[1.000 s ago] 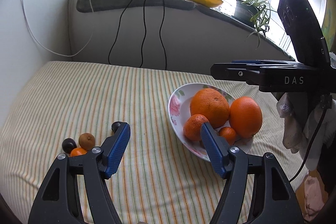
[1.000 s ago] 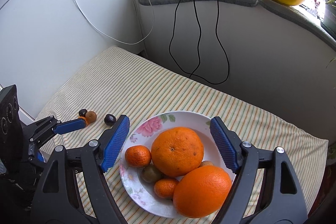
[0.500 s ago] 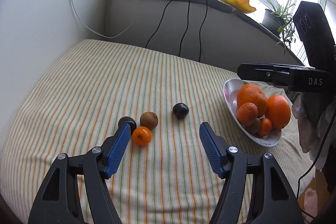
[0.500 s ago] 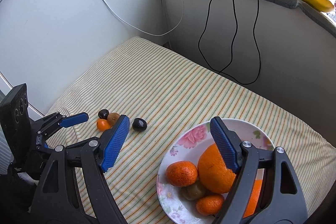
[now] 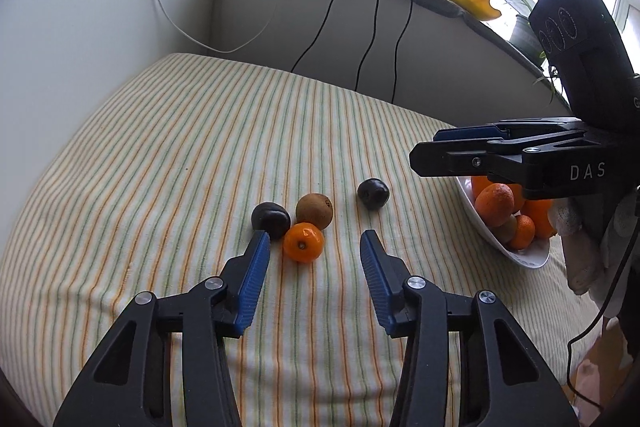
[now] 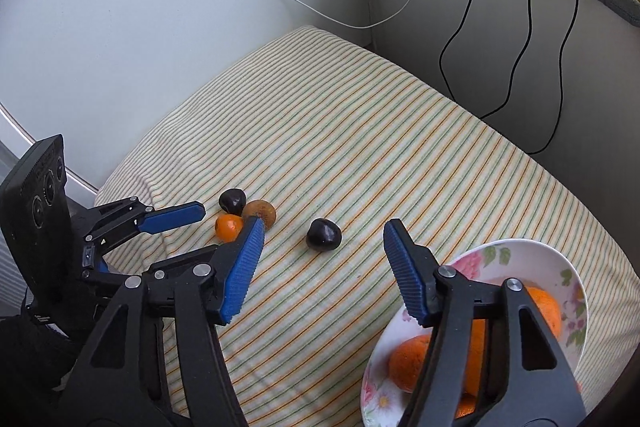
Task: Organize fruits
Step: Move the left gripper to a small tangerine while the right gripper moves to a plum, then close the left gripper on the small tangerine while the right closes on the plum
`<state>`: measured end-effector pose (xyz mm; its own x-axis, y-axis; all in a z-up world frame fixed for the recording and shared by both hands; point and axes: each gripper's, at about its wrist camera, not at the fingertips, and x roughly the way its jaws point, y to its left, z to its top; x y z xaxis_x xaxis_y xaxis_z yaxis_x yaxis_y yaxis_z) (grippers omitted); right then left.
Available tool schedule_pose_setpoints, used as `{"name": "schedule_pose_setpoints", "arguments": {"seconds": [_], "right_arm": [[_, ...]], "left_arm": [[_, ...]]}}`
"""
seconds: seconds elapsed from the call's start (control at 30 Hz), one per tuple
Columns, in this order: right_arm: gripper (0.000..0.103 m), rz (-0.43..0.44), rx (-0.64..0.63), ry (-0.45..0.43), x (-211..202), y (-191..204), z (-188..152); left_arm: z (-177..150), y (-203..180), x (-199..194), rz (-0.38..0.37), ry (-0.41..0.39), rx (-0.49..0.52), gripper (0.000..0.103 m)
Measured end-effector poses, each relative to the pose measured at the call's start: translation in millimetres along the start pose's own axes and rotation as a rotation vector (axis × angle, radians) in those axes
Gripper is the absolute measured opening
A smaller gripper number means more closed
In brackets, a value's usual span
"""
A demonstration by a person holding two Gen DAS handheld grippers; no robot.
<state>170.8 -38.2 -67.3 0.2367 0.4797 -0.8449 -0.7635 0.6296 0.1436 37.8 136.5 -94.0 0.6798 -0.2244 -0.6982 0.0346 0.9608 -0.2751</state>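
Observation:
On the striped cloth lie a small mandarin (image 5: 303, 242), a brown kiwi (image 5: 314, 210) and two dark plums (image 5: 271, 219) (image 5: 373, 193). My left gripper (image 5: 314, 242) is open and empty, with the mandarin between its tips. My right gripper (image 6: 323, 225) is open and empty, just short of the lone dark plum (image 6: 323, 234). In the right wrist view the mandarin (image 6: 228, 227), kiwi (image 6: 262, 212) and other plum (image 6: 232, 201) cluster beside the left gripper (image 6: 176, 217). The floral plate (image 6: 520, 257) holds oranges (image 6: 412, 363); it also shows in the left wrist view (image 5: 524, 259).
The striped cloth (image 5: 200, 147) covers the table, which meets white walls at left and back. Black cables (image 5: 372, 39) and a white cable (image 5: 168, 11) hang from the sill. The right gripper body (image 5: 540, 155) hovers above the plate in the left wrist view.
Both grippers swung left, away from the plate and toward the loose fruits. The left gripper now frames the mandarin; the right gripper now faces the lone plum, with the plate at its lower right.

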Motion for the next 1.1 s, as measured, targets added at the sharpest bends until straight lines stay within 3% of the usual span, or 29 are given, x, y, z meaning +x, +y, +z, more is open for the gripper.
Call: {"name": "schedule_pose_setpoints", "arguments": {"seconds": [0.07,0.37,0.83,1.1], "right_arm": [[0.053,-0.002,-0.007,0.024,9,1,0],[0.041,-0.029,-0.055,0.089,38,8,-1],[0.036,-0.079,-0.102,0.126,58,14,-1],[0.027,-0.073,-0.095,0.132,66,11,-2]], "left_arm": [[0,0,3,-0.001,0.006,-0.001,0.043],[1,1,12,0.008,0.019,0.003,0.038],[5,-4,24,0.034,0.035,0.018,0.028],[5,-4,26,0.040,0.033,0.017,0.022]]}}
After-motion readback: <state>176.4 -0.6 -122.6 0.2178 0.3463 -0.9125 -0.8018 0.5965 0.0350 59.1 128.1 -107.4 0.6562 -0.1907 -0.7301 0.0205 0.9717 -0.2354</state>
